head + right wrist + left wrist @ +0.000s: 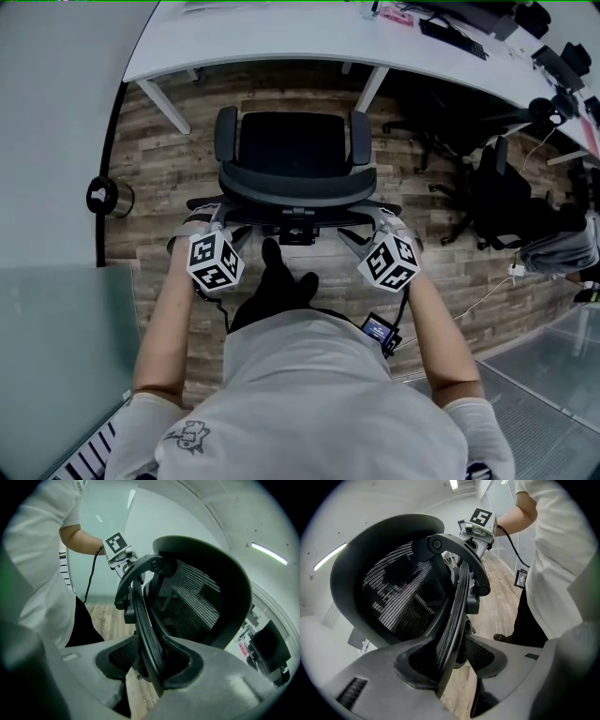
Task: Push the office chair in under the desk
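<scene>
Black mesh fills both gripper views: it is the backrest [298,187] of the office chair [291,141], and you stand right behind it on the wood-plank floor [159,169]. Your left tongs [206,218] sit at the backrest's left end and your right tongs [384,223] at its right end, both angled down.

In the left gripper view the jaws stand wide apart with the backrest's dark rim running up between them. It lies close against the left jaw, and floor shows through the gap beside the other. The right gripper view mirrors this: the jaws are spread, and the rim is tucked into the right jaw's hollow with open space on the other side. Neither pair looks clamped, though the wide-angle view makes contact hard to judge.

The chair faces the white tabletop [281,42], its seat and both armrests [226,133] pointing toward it. From the head view the seat lies short of the tabletop's edge, not under it. Other dark office chairs [497,187] stand well apart at the right.
</scene>
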Demonstrator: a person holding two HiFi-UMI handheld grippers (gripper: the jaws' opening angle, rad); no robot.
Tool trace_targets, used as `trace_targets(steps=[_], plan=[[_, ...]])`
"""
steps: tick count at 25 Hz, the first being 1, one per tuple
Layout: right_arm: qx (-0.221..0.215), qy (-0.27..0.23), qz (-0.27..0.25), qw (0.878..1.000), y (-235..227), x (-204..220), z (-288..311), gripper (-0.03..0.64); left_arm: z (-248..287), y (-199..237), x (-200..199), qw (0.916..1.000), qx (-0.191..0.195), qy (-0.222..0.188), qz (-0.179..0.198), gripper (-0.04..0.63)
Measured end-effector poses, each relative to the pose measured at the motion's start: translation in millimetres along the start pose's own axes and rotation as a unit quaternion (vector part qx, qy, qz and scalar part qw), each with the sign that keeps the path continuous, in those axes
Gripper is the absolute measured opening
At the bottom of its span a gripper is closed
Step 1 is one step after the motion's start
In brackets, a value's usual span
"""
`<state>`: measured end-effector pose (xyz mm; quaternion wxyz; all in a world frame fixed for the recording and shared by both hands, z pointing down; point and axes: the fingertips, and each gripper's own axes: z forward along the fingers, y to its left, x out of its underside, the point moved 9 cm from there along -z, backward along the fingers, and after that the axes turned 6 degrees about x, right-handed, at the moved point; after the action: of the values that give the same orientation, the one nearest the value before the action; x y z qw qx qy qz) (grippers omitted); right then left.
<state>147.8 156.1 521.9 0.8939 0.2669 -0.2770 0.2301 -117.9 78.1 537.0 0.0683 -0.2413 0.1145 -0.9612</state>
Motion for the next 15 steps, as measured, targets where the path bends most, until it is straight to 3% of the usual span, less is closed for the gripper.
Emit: trace_targets(steps=[5, 15], plan=[[-0.002, 0.003, -0.026, 1.000, 2.1, -0.1, 4.5, 0.135, 1.4, 2.3, 2.4, 0.9998, -0.001, 0.009, 0.015, 0.155], [-0.003, 0.002, -0.037, 0.999, -3.0, 2.3, 10.9, 0.132, 5.8, 6.4, 2.3, 0.9998, 0.004, 0.020, 0.009, 0.146]])
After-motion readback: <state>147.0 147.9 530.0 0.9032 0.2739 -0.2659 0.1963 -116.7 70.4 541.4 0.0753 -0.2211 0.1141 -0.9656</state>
